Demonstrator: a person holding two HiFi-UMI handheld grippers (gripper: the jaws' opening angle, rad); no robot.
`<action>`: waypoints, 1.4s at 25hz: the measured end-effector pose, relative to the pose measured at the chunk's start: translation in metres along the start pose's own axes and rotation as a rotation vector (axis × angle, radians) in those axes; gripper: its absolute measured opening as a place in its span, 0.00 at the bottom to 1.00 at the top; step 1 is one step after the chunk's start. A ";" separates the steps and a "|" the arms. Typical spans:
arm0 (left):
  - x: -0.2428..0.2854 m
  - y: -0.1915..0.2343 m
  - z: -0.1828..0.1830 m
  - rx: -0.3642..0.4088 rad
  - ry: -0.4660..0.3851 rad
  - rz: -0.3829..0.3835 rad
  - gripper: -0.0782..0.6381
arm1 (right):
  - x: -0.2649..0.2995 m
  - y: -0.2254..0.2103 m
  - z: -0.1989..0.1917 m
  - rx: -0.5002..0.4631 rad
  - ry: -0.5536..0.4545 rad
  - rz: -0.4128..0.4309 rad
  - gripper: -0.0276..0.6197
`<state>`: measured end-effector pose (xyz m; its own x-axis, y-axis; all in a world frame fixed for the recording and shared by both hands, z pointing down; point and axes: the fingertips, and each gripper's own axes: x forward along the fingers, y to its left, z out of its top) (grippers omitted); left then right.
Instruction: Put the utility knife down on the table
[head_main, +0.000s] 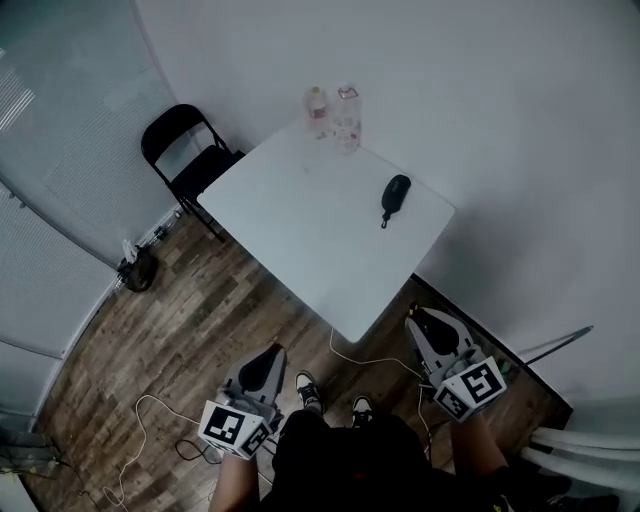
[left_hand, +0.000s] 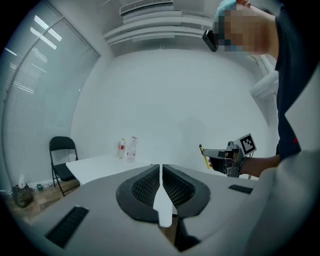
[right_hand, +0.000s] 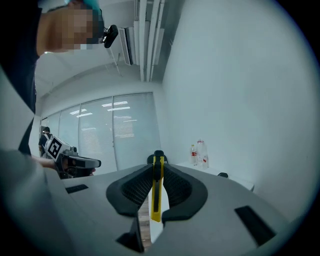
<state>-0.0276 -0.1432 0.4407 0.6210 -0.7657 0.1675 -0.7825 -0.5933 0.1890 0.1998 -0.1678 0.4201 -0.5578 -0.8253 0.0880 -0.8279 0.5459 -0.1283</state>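
A yellow utility knife stands on edge between the jaws of my right gripper, which is shut on it. In the left gripper view the knife sticks out of the right gripper's tip. My left gripper is shut with nothing in it. In the head view both grippers are held low over the floor, the left gripper left of the person's shoes and the right gripper just off the near corner of the white table.
Two plastic bottles stand at the table's far end, and a black mouse-like object lies near its right edge. A black folding chair stands left of the table. Cables trail on the wooden floor.
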 end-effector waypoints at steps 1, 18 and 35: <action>0.007 0.011 0.005 0.006 -0.003 -0.017 0.16 | 0.010 -0.001 0.001 0.000 0.004 -0.017 0.16; 0.082 0.135 0.015 0.068 0.044 -0.109 0.16 | 0.160 -0.029 -0.025 -0.013 0.115 -0.114 0.16; 0.094 0.116 -0.011 0.003 0.085 -0.033 0.16 | 0.249 -0.092 -0.233 -0.007 0.659 -0.044 0.16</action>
<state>-0.0591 -0.2815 0.4891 0.6481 -0.7218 0.2430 -0.7615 -0.6187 0.1932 0.1237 -0.3896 0.6843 -0.4404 -0.5869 0.6794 -0.8499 0.5164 -0.1047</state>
